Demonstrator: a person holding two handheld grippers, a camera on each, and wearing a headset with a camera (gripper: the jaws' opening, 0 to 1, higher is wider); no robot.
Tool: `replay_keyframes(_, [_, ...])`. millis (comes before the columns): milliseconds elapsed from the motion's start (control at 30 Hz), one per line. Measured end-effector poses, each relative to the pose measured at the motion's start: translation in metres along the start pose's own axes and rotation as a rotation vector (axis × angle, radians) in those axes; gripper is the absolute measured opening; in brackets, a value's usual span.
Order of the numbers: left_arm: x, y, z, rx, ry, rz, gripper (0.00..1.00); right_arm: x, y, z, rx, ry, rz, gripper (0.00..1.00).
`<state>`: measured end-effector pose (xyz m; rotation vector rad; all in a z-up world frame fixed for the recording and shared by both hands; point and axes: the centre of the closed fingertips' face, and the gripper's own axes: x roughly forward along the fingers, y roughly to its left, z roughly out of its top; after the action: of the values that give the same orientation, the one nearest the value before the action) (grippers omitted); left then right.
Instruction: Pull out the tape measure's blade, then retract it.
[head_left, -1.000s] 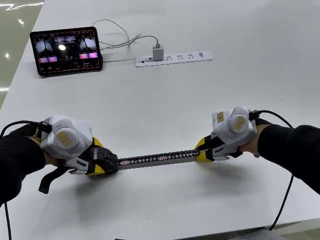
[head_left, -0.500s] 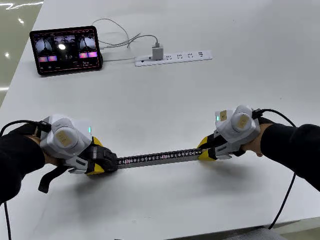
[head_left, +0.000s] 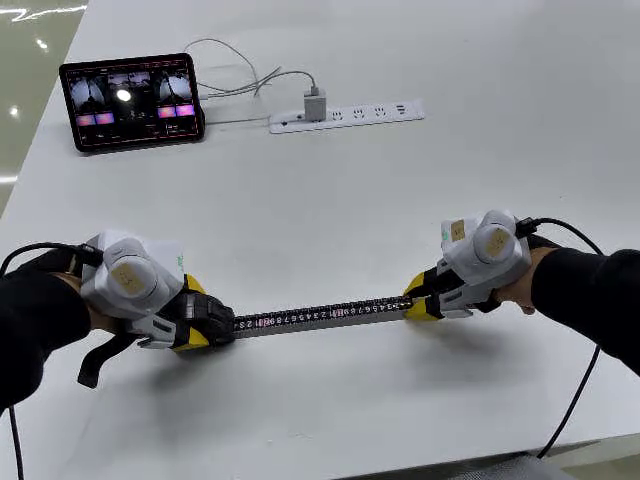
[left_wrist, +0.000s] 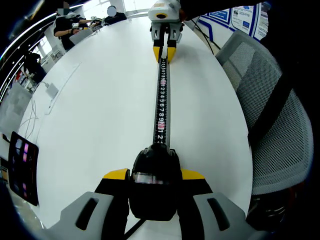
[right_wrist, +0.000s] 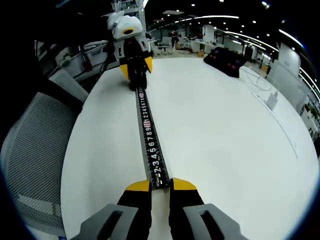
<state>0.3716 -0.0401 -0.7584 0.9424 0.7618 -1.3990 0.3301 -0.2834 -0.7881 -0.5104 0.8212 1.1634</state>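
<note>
My left gripper (head_left: 208, 322) (left_wrist: 155, 176) is shut on the black tape measure case (head_left: 213, 320) (left_wrist: 155, 180), near the table's front left. The black blade (head_left: 320, 315) (left_wrist: 161, 102) (right_wrist: 149, 137) with white numbers runs out of the case and lies stretched to the right just above the white table (head_left: 340, 200). My right gripper (head_left: 418, 303) (right_wrist: 160, 186) is shut on the blade's end. In the left gripper view the right gripper (left_wrist: 164, 49) sits at the blade's far end. In the right gripper view the left gripper (right_wrist: 134, 65) holds the case (right_wrist: 135, 67) at the far end.
A tablet (head_left: 132, 100) with a lit screen stands at the back left. A white power strip (head_left: 345, 115) with a charger and cables lies beside it. A grey mesh chair (left_wrist: 272, 125) (right_wrist: 35, 145) stands at the table's near edge. Cables trail from both grippers.
My right gripper has moved a little further right, and more of the blade is out of the case. The left gripper and case have stayed put.
</note>
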Motion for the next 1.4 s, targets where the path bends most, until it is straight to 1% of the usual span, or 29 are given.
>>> replay_keyframes(233, [0.0001,0.0002,0.0006,-0.004,-0.002,0.0,0.31,-0.0019,0.0007,-0.0002,0.003,0.001,0.001,0.08])
replay_keyframes(433, [0.0005,0.0015,0.0019,-0.021,-0.015,-0.001,0.31,-0.0023,0.0015,0.0014,0.008,0.0,0.001,0.09])
replay_keyframes(533, [0.0008,0.0015,0.0023,-0.019,-0.016,0.0,0.32,-0.0024,0.0006,0.0004,-0.002,0.01,0.001,0.09])
replay_keyframes(600, [0.0008,0.0017,0.0024,-0.018,-0.019,0.006,0.32,-0.0018,0.0004,-0.0003,-0.024,0.023,0.002,0.1])
replay_keyframes(667, [0.0006,0.0019,0.0026,-0.017,-0.027,0.006,0.32,-0.0016,-0.0002,-0.0003,-0.03,0.031,0.005,0.1])
replay_keyframes(767, [0.0009,0.0021,0.0032,-0.019,-0.038,0.013,0.32,-0.0008,0.0,-0.0008,-0.066,0.055,0.008,0.11])
replay_keyframes(833, [0.0016,0.0022,0.0033,-0.021,-0.036,0.02,0.33,-0.0001,0.0001,-0.0015,-0.096,0.067,0.008,0.11])
replay_keyframes(967, [0.0034,0.0026,0.0026,-0.019,-0.025,0.026,0.34,-0.0001,-0.0007,-0.0023,-0.086,0.074,0.006,0.11])
replay_keyframes(1033, [0.0044,0.0024,0.0021,-0.006,-0.016,0.027,0.34,0.0001,-0.0011,-0.0016,-0.057,0.078,0.002,0.11])
replay_keyframes(1067, [0.0047,0.0022,0.0014,0.007,-0.01,0.026,0.34,0.0002,-0.0012,-0.0012,-0.058,0.082,0.002,0.11])
replay_keyframes(1167, [0.004,0.0021,0.001,0.008,-0.008,0.018,0.34,0.0004,-0.0012,-0.0016,-0.051,0.088,-0.002,0.12])
replay_keyframes(1233, [0.0023,0.002,0.0011,0.004,-0.008,0.009,0.34,0.0006,-0.0007,-0.0017,-0.052,0.092,-0.004,0.12])
replay_keyframes(1267, [0.002,0.0022,0.001,0.002,-0.008,0.01,0.34,0.0007,-0.0007,-0.0019,-0.054,0.095,-0.004,0.12])
replay_keyframes(1300, [0.0013,0.0045,0.0011,0.004,-0.008,0.024,0.36,0.0008,-0.0004,-0.0021,-0.056,0.099,-0.001,0.13])
replay_keyframes(1400, [-0.002,0.0051,-0.0012,-0.013,-0.001,0.023,0.36,0.0013,0.0023,-0.0003,-0.055,0.102,0.005,0.17])
